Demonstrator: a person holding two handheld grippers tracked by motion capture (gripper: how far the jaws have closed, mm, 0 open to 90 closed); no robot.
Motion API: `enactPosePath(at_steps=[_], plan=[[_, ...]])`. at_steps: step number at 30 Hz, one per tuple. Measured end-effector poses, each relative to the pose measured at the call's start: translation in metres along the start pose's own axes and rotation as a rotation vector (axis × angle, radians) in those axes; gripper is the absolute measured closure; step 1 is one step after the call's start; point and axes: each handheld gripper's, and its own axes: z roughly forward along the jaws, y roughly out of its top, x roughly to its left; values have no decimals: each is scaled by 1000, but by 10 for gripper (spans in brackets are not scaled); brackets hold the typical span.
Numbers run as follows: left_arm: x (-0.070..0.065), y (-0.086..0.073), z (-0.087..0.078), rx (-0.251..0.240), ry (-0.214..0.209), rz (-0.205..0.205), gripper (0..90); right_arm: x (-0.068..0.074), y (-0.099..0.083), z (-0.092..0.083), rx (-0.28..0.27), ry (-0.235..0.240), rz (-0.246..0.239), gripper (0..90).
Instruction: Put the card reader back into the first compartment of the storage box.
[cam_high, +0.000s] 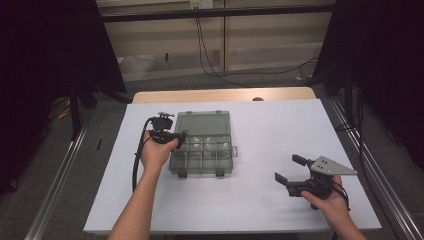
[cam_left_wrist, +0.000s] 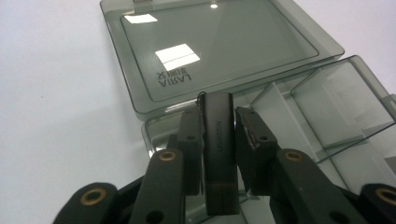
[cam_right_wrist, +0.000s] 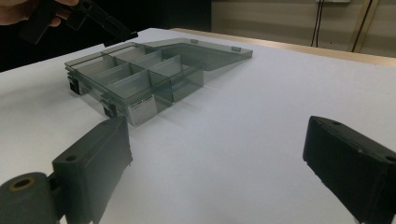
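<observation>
one white-covered table (cam_high: 260, 200) on grey floor (cam_high: 100, 135), dark curtains (cam_high: 45, 55) alongside

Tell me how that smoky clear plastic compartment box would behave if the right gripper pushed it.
The smoky clear plastic compartment box probably slides easily: its compartments look empty, and it sits on smooth white table cover. Its open lid lies flat behind, so tipping seems unlikely. Thin rigid walls may flex or crack under a hard shove from the right gripper.

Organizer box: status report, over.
Left claw shut on black stick, over open organizer box. Right claw open, apart. Nothing in the way.
</observation>
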Motion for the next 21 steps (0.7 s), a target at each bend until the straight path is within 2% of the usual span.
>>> enactPosePath(at_steps=[15,21], plan=[[1,-3,4,-11,16,0,730,0,0,0,1,-1,-3,72],[-1,-4,6,1,19,11,730,0,0,0,-3,0,-2,73]])
